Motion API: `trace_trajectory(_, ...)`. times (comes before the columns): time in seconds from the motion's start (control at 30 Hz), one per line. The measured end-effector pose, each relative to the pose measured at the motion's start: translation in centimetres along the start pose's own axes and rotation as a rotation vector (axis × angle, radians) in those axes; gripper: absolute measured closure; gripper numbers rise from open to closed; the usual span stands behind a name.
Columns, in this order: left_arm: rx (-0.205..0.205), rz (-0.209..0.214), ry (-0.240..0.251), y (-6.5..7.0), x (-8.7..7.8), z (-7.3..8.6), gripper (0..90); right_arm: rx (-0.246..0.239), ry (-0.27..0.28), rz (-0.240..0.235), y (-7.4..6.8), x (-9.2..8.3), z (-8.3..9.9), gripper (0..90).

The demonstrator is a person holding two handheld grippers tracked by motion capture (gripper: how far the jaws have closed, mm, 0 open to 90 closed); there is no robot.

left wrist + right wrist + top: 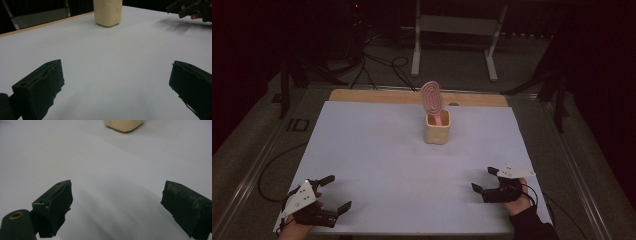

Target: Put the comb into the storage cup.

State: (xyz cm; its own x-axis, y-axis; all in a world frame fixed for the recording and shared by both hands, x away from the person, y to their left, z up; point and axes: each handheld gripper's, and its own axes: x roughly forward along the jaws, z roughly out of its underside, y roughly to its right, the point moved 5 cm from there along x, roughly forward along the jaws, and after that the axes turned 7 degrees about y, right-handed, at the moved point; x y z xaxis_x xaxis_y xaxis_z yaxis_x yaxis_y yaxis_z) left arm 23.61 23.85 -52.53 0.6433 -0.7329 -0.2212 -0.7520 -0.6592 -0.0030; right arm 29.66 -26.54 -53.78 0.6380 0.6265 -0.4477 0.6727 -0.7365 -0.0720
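Two grippers sit nearest, at the bottom of the high view: the left gripper in the lower left corner and the right gripper at the lower right, each held in one hand just above the sheet. Both have their jaws spread wide apart with nothing between them; each gripper view shows only bare white between its two black jaws.

Farther up, at the centre of the frame, stands one cream cup, well apart from both grippers. One pink paddle-shaped comb with a ringed oval head stands in it, long axis near upright, head pointing up and leaning slightly toward the upper left, handle down inside the cup.

The surface is one white sheet covering the table, with a strip of wooden edge bare along its far side. Beyond, the room is dim: dark floor, several black cables, and one white metal frame at the upper centre.
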Motion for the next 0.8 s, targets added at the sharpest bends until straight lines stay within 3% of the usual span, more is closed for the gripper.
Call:
trace_trajectory(0.17,0.002,0.001,-0.003,0.00,0.03,0.04,0.0,-0.027,-0.006,0.021,-0.01,-0.31,0.30,9.4)
trace_trajectory(0.4,0.004,0.003,-0.005,0.01,0.04,0.06,0.0,-0.033,0.008,-0.005,-0.15,0.19,0.16,9.4)
trace_trajectory(0.8,0.006,0.002,-0.007,0.03,0.03,0.07,0.0,-0.054,0.030,-0.005,-0.45,0.15,-0.17,9.4)
